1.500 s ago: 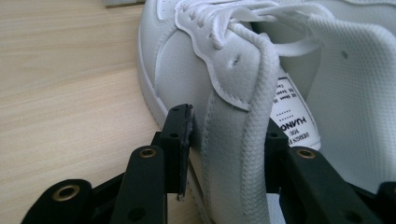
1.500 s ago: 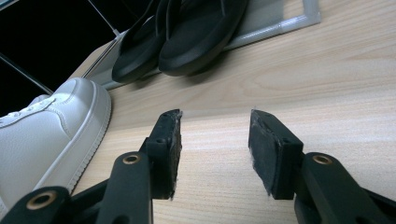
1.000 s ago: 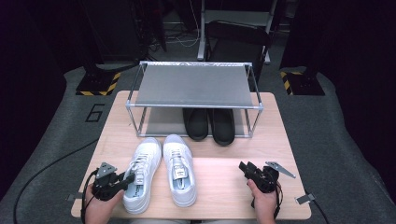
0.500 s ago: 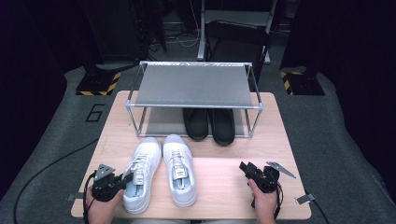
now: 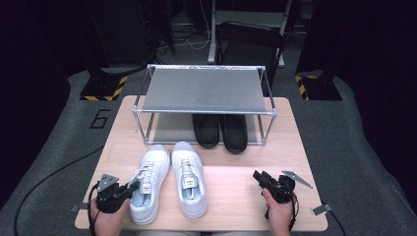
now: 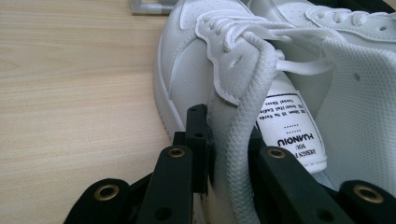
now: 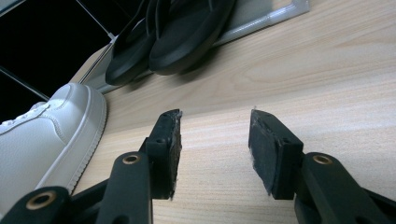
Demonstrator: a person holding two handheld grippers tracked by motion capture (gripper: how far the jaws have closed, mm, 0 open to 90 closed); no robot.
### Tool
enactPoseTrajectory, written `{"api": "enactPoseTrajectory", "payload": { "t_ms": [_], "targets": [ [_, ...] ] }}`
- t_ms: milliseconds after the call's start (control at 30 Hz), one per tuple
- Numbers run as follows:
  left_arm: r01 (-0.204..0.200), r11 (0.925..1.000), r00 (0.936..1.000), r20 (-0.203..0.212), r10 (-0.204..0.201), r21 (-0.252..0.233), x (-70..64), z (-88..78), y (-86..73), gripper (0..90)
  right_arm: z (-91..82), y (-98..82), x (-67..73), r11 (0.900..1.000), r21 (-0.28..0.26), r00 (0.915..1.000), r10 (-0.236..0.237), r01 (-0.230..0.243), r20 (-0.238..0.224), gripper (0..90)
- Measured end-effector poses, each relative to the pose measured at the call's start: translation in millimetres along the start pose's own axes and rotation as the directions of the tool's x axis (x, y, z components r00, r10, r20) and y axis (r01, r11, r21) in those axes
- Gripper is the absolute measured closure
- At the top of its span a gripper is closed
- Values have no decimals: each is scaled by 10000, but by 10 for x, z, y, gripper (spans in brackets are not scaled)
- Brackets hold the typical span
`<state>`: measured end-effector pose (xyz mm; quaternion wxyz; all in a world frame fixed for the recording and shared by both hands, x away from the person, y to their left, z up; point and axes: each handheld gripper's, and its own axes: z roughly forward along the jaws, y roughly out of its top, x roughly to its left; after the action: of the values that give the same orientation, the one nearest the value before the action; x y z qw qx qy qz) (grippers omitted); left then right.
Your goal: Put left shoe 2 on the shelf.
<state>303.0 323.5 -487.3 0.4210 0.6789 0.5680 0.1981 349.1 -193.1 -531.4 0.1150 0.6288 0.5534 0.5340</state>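
left tongs [image 5: 129, 188]: jaws had just been closing, now pinched on the left white sneaker's [image 5: 147, 189] collar
sneaker axis: toe pointing away toward the rack [image 5: 204, 91]
right tongs [image 5: 259, 178]: open, empty, farther off

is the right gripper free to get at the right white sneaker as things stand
Probably yes. The right gripper is open and holds nothing, and only bare table lies between it and the right white sneaker. The left gripper, whose jaws have just been closing, grips the left white sneaker.
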Motion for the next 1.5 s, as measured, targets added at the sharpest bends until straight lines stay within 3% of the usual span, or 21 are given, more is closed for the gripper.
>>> {"api": "enactPoseTrajectory", "payload": {
  "t_ms": [67, 133, 500, 800, 1167, 1333, 1500],
  "targets": [
    [83, 9997, 9999, -81, -84, -213, -2, 7, -1, 810, -2, 1, -1, 10000, -15, 10000, -12, 12, 7, 538],
    [94, 9999, 10000, 15, -94, -49, 8, -5, 8, 812, -3, 1, 0, 10000, -15, 10000, 39, -39, 25, 537],
    [14, 9995, 10000, 24, -13, -313, -16, -4, 29, 818, -8, 1, -8, 10000, -22, 10000, 45, -45, 37, 537],
    [-258, 9997, 9996, -66, 258, 5, -31, -6, 20, 805, -10, 3, -11, 9999, -41, 9999, 101, -101, 26, 537],
    [-394, 9949, 9972, 666, 333, 931, 29, 35, 122, 649, -5, -1, -8, 10000, -23, 10000, 41, -41, 65, 536],
    [-810, 9936, 9942, 772, 749, 790, 33, 65, 145, 631, 3, -2, -10, 10000, -30, 10000, 5, -5, -8, 536],
    [-963, 9938, 9906, 1028, 902, 561, 65, 96, 146, 627, 4, -3, -10, 10000, -25, 10000, 41, -41, -13, 536]
  ]
}}
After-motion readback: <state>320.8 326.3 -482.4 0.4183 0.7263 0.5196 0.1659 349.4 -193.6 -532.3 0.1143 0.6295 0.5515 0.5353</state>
